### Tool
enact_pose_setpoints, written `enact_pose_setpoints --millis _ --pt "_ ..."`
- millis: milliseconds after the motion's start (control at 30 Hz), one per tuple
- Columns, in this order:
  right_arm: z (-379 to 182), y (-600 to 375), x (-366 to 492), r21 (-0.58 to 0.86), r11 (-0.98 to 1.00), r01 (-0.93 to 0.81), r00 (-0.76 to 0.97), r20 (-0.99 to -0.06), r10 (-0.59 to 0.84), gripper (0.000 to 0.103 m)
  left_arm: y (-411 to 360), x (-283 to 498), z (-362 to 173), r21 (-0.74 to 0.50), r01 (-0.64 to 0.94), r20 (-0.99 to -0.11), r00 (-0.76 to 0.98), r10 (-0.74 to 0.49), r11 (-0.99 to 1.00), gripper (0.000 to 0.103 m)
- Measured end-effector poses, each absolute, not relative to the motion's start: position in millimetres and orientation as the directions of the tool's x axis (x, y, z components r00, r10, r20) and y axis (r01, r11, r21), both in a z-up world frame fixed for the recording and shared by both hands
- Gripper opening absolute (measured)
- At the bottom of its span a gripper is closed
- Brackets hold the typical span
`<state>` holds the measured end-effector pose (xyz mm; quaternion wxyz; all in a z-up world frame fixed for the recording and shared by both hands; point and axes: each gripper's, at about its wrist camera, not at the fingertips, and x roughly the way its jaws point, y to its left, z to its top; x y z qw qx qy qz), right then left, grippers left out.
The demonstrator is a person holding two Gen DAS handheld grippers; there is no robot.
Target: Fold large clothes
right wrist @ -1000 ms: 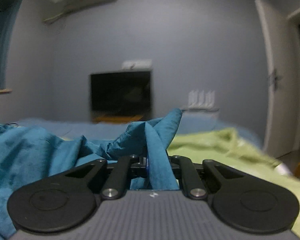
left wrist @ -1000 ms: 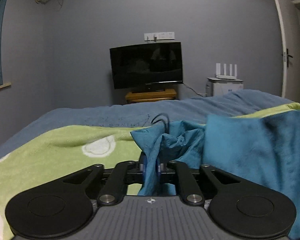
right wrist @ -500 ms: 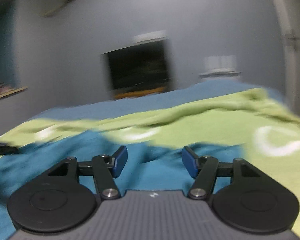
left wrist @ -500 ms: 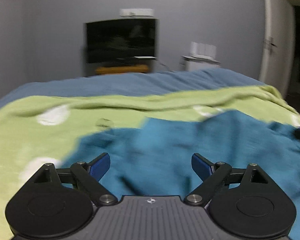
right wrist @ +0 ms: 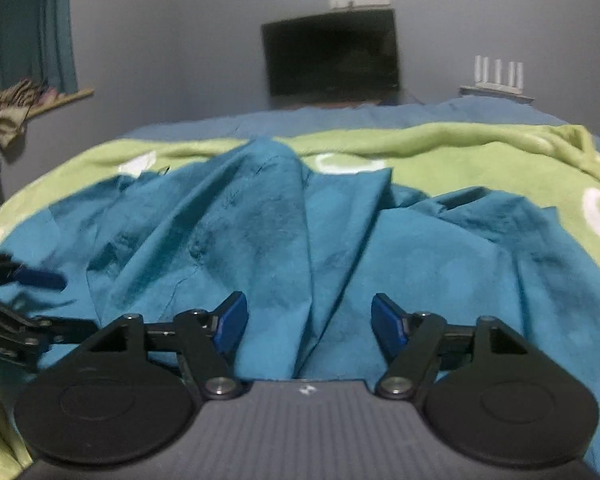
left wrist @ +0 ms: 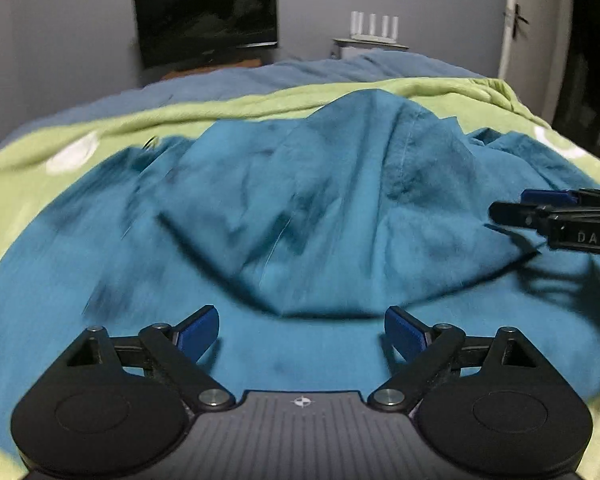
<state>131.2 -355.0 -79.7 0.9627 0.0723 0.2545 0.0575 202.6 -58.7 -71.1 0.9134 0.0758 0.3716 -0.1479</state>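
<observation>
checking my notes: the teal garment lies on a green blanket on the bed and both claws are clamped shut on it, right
Not quite. The teal garment does lie on the green blanket, but neither claw grips it: the left claw and right claw are open, having just been opening, pads clear of the cloth. Each wrist view shows its own.

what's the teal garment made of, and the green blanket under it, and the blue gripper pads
Teal garment: looks like a thin woven fabric, maybe cotton, matte; it falls in soft creases and shows a stitched seam.
Green blanket: seems fleece or plush, with a fuzzy, dull surface and thick rounded folds.
Blue pads: likely rubber or soft plastic with a smooth, slight sheen; too blurred to be sure.
</observation>
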Motion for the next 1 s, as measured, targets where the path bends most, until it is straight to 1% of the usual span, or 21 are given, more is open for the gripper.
enact_pose_setpoints --millis 100,167,200,233,267,333,367,400,433,500,567,633,733,767,833,900,1000 --pt "-64 -348 107 0.188 0.976 -0.114 0.864 -0.465 0.191 0.069 -46 187 -72 0.033 0.296 -0.724 0.665 -0.181 0.955 0.092" --pt "-56 -341 93 0.195 0.966 -0.17 0.844 -0.478 0.245 0.069 -40 170 -68 0.081 0.301 -0.723 0.674 -0.152 0.95 0.092" --pt "-54 -335 89 0.185 0.961 -0.203 0.826 -0.494 0.27 0.069 -41 164 -71 0.133 0.32 -0.72 0.682 -0.13 0.938 0.092" --pt "-53 -328 86 0.158 0.957 -0.243 0.796 -0.531 0.29 0.069 -40 160 -72 0.179 0.335 -0.718 0.688 -0.11 0.925 0.092" --pt "-56 -319 83 0.108 0.954 -0.28 0.753 -0.591 0.288 0.069 -41 156 -74 0.21 0.347 -0.717 0.691 -0.097 0.914 0.092" --pt "-69 -305 80 -0.021 0.951 -0.31 0.698 -0.684 0.213 0.069 -39 152 -78 0.242 0.344 -0.719 0.691 -0.07 0.907 0.094" --pt "-73 -303 80 -0.059 0.952 -0.302 0.689 -0.703 0.175 0.069 -36 151 -78 0.255 0.325 -0.72 0.692 -0.045 0.911 0.097" --pt "-72 -307 78 -0.076 0.959 -0.272 0.69 -0.71 0.139 0.069 -32 152 -79 0.26 0.301 -0.721 0.692 -0.023 0.918 0.099" --pt "-72 -314 77 -0.076 0.971 -0.227 0.697 -0.709 0.107 0.069 -26 153 -79 0.249 0.274 -0.727 0.687 -0.007 0.929 0.1" --pt "-68 -334 72 -0.053 0.992 -0.116 0.7 -0.713 0.044 0.069 -8 153 -78 0.185 0.215 -0.743 0.669 -0.007 0.959 0.1" --pt "-64 -358 68 0.013 1.0 0.011 0.7 -0.714 0.002 0.07 3 152 -74 0.139 0.178 -0.751 0.661 -0.014 0.974 0.1" --pt "-57 -372 59 0.066 0.994 0.082 0.733 -0.68 -0.016 0.071 7 150 -72 0.126 0.167 -0.75 0.661 -0.016 0.978 0.1" --pt "-36 -367 40 0.14 0.99 0.017 0.824 -0.562 0.065 0.071 3 146 -72 0.151 0.184 -0.744 0.668 -0.01 0.971 0.1" --pt "-29 -358 33 0.135 0.99 -0.033 0.848 -0.52 0.099 0.071 2 145 -72 0.158 0.188 -0.742 0.67 -0.009 0.969 0.1" --pt "-21 -330 30 0.075 0.989 -0.128 0.867 -0.475 0.148 0.071 2 143 -72 0.159 0.193 -0.74 0.673 -0.013 0.968 0.1" --pt "-19 -303 31 0.019 0.976 -0.216 0.859 -0.471 0.199 0.071 4 145 -73 0.146 0.193 -0.741 0.671 -0.022 0.97 0.1" --pt "-29 -263 36 -0.085 0.942 -0.325 0.822 -0.518 0.237 0.071 6 146 -74 0.138 0.192 -0.74 0.672 -0.028 0.972 0.102"
